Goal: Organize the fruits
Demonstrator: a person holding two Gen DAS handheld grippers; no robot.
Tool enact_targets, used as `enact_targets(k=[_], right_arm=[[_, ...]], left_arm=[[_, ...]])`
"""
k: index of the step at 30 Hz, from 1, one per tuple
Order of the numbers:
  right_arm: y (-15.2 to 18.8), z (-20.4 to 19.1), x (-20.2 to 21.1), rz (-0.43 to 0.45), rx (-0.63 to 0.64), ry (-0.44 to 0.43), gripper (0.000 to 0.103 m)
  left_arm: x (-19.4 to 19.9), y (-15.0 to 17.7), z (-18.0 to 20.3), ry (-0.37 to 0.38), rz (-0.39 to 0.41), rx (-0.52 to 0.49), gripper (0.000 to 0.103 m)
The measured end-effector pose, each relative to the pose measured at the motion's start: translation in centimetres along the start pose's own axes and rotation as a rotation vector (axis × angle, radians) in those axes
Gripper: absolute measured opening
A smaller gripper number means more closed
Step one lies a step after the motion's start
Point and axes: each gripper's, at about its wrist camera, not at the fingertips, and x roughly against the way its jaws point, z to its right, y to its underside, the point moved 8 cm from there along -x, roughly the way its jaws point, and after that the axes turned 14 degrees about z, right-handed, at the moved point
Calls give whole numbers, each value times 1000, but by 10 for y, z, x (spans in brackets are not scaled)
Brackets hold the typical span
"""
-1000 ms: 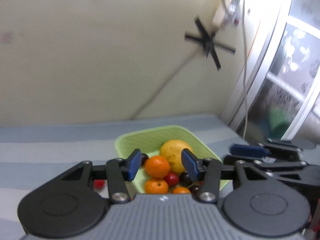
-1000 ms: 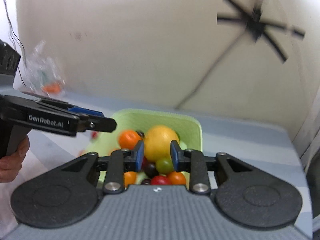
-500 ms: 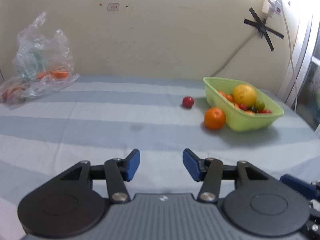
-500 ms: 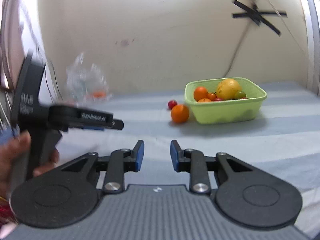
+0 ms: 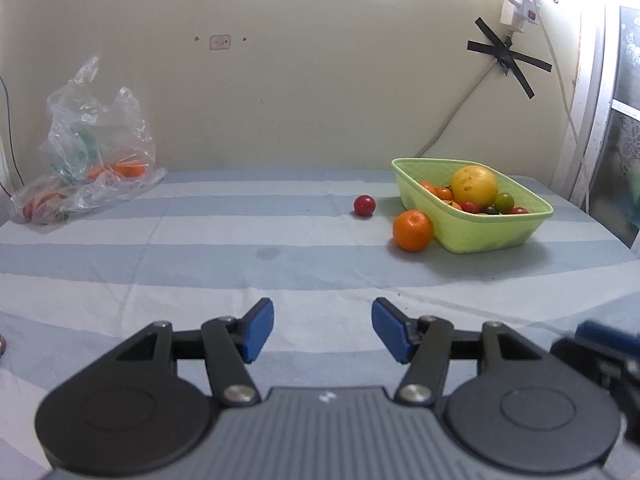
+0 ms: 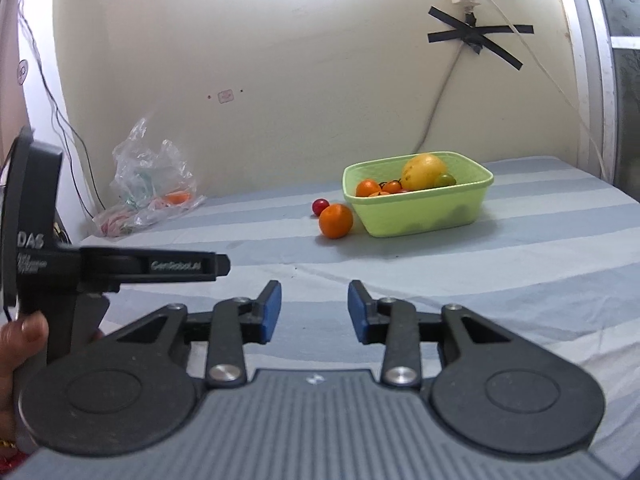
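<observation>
Left wrist view: low over worktop [image 5: 200, 264], facing far wall. Right wrist view: same direction, slightly higher. Both far from and sharing green basket [image 5: 480, 236] [image 6: 420, 216], plastic bag [image 5: 92, 152] [image 6: 156, 184].

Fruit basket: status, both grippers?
Left gripper and right gripper: jaws open, empty, short of the fruit. Green basket holds most fruit; orange and red cherry tomato loose beside it. Nothing in the way.
</observation>
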Motion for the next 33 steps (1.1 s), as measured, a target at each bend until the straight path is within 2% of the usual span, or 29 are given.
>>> enact_targets(k=[4,8,11,15,18,20,22,24,26,29,33], right_arm=[[-12,36,-43,-29,-43,92,40],[-7,65,-96,-165,-126,94,41],[-5,64,-116,-171,-102,77,41],[-15,67,-137,-134,-112,89,41],[-15,68,-156,-175,-146,70,41],[-20,70,-168,-171,-130,87,41],[-28,82,-177,-130,-117,133,40],[-33,94,-182,-110,-107,183,40],[-34,94,-175,-99,-142,154,41],[-21,72,-155,-111,-116,71,41],[-1,33,-140,-120,-34,-18,43]], left_arm=[[-12,-2,-3,-15,-9,7,56],[-27,-4,-4,-35,-21,-7,56],[-39,-3,-6,-46,-33,-20,56],[-55,-5,-10,-56,-49,-21,56],[-64,-6,-12,-59,-57,-22,56],[-70,-10,-14,-53,-55,-16,56],[-79,-19,-18,-25,-49,4,56],[-92,-32,-20,39,-33,22,56],[-106,-42,-23,111,-32,43,56],[-133,-56,-21,213,-27,66,56],[-172,-64,-5,302,-82,107,54]])
